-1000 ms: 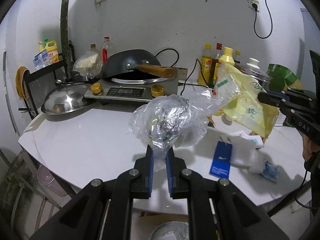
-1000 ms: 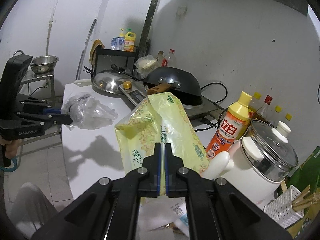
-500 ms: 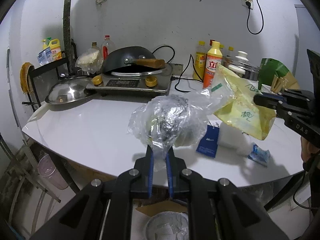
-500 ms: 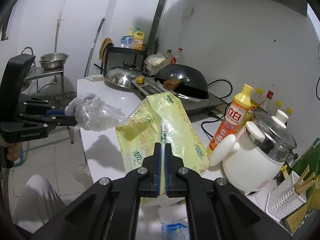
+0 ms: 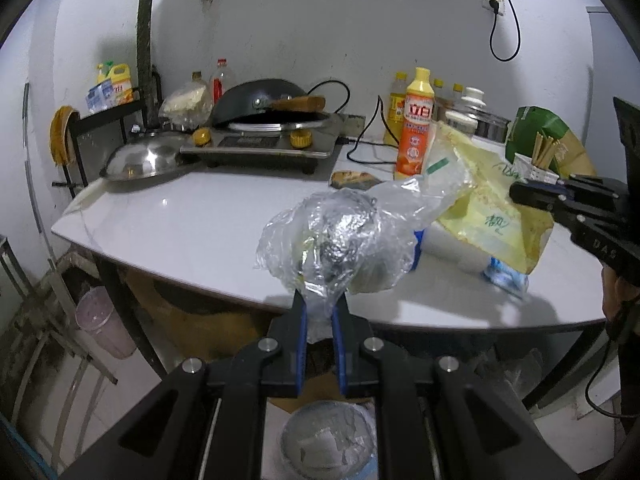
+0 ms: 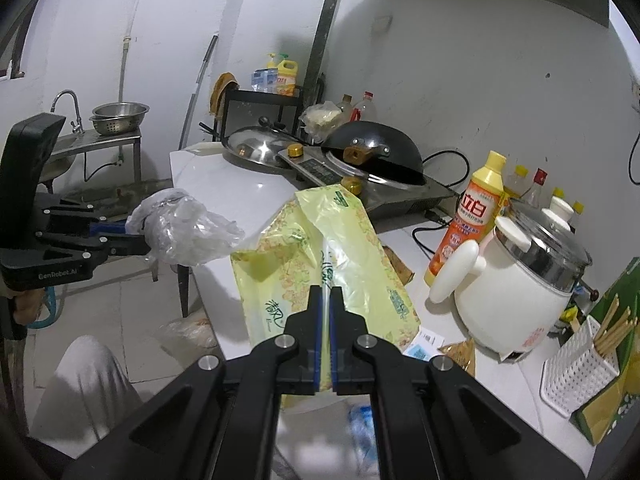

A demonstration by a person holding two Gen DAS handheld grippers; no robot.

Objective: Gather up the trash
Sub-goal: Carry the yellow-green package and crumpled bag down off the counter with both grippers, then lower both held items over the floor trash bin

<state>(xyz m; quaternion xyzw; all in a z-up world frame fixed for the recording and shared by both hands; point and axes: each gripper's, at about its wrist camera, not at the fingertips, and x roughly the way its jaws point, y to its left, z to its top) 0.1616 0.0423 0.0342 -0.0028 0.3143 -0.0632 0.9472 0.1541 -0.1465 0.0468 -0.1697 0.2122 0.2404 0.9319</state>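
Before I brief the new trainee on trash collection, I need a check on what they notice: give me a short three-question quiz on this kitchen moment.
1. True or false: the left gripper is shut on a crumpled clear plastic bag with foil inside.
2. The right gripper holds: A) an orange detergent bottle; B) a yellow printed plastic wrapper; C) a black wok.
3. Fill in: the black wok sits upside down on the ____.

Key: 1 true; 2 B; 3 cooktop.
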